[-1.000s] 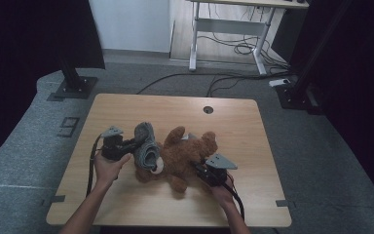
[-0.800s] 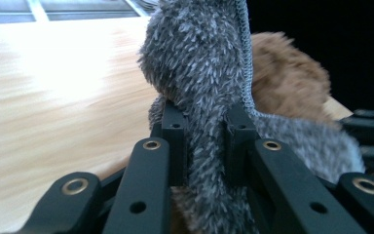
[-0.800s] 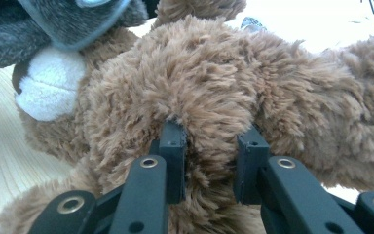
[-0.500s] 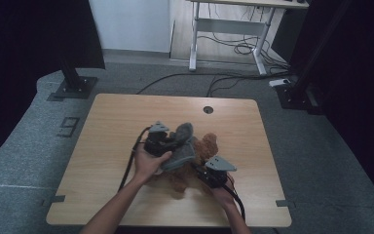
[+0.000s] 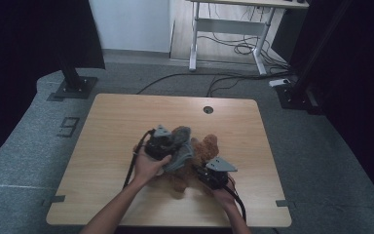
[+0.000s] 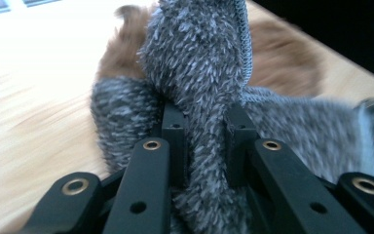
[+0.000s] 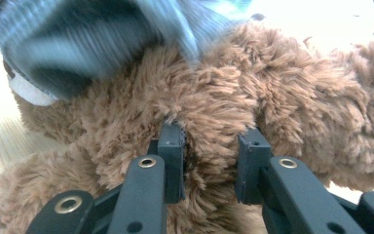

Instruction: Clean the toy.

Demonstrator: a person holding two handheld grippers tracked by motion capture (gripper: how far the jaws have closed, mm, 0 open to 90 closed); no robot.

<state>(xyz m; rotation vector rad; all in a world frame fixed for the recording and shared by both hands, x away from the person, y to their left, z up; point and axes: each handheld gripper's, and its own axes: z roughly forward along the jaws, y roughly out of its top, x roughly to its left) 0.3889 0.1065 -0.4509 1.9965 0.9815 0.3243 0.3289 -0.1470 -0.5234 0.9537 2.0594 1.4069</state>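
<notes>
The right claw (image 7: 209, 161) pinches the brown teddy bear's (image 7: 253, 92) fur beneath a grey knit garment (image 7: 78, 44).

- The brown teddy bear (image 5: 202, 158) has long, shaggy plush. It lies flat on the wooden table, near the middle, between the left gripper (image 5: 168, 148) and the right gripper (image 5: 205, 174). A fold of its fur is pinched between the jaws of the right gripper (image 7: 209, 161).
- The grey fuzzy knit garment (image 5: 180, 148) has a ribbed edge. It is clamped between the jaws of the left gripper (image 6: 205, 146) and hangs from them over the bear, covering the part of the bear nearest to this gripper.
</notes>
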